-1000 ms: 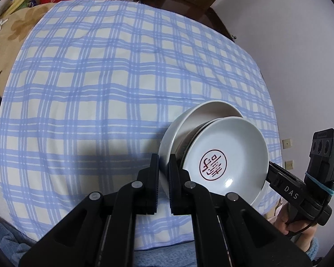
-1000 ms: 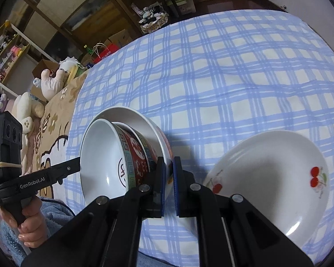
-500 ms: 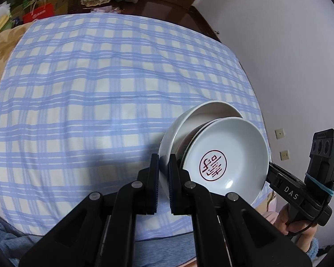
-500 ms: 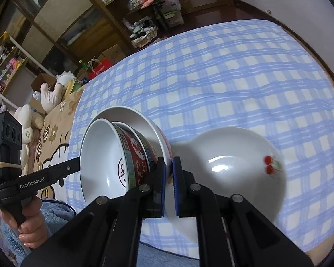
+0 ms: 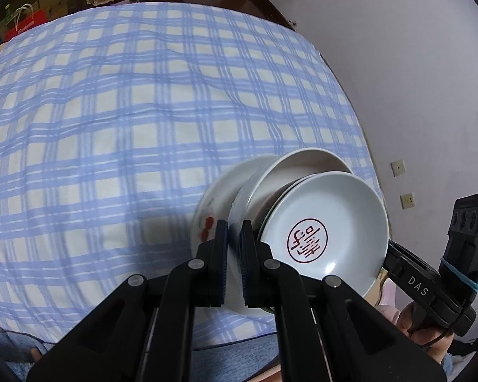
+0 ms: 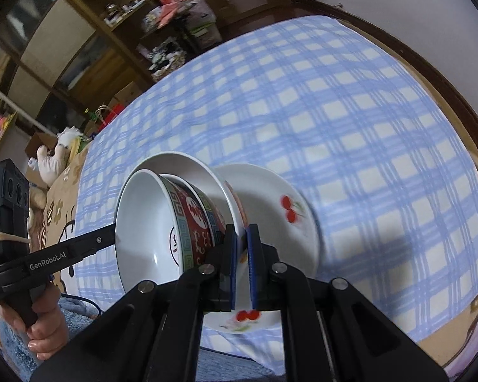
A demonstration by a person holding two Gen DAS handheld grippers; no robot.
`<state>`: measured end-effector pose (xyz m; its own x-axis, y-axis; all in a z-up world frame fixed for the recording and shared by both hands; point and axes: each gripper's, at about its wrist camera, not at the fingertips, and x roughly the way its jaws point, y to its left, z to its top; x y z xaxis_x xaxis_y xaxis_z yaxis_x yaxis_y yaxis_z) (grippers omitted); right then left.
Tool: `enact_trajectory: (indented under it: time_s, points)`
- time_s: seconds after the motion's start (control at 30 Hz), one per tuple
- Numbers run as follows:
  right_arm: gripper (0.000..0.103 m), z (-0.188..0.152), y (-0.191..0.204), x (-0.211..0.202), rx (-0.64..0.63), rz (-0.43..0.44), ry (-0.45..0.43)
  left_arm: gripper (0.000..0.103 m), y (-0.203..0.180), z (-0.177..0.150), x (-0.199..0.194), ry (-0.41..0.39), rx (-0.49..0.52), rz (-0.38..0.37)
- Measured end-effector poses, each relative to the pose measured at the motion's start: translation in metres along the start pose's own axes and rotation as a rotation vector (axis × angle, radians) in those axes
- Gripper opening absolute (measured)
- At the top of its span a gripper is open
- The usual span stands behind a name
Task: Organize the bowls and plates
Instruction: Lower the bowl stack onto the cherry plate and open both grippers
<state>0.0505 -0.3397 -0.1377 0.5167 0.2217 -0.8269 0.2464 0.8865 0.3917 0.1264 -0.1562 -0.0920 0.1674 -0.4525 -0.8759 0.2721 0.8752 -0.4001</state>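
Two plates (image 6: 271,203) (image 6: 188,172), one bowl (image 6: 149,222), two tongs (image 5: 233,245) (image 6: 241,248).

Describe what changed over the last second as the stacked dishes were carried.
Both hand-held grippers, left and right, carried the stacked plate and bowl sideways until they hang over the cherry plate, which a second ago lay apart to their right. Nothing was taken or released. Both grips on the plate's rim are unchanged, and the cherry plate still lies on the checked cloth.

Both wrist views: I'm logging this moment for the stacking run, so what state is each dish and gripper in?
Red-patterned bowl: nested in the white plate, tilted.
White plate: lifted, tilted, rim clamped from both sides.
Cherry plate: lying on the checked cloth, under the held stack.
Left gripper: shut on the white plate.
Right gripper: shut on the white plate.
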Motion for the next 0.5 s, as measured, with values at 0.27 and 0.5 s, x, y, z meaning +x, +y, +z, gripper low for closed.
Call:
enact_trajectory:
  time_s: [0.27, 0.5]
  points:
    - [0.010, -0.011, -0.021, 0.012, 0.031, -0.010, -0.007, 0.005, -0.015, -0.005, 0.026, 0.037, 0.043, 0.063]
    - [0.010, -0.009, -0.026, 0.017, 0.046, 0.014, -0.024, 0.006, -0.014, -0.003, 0.030, 0.047, 0.047, 0.076]
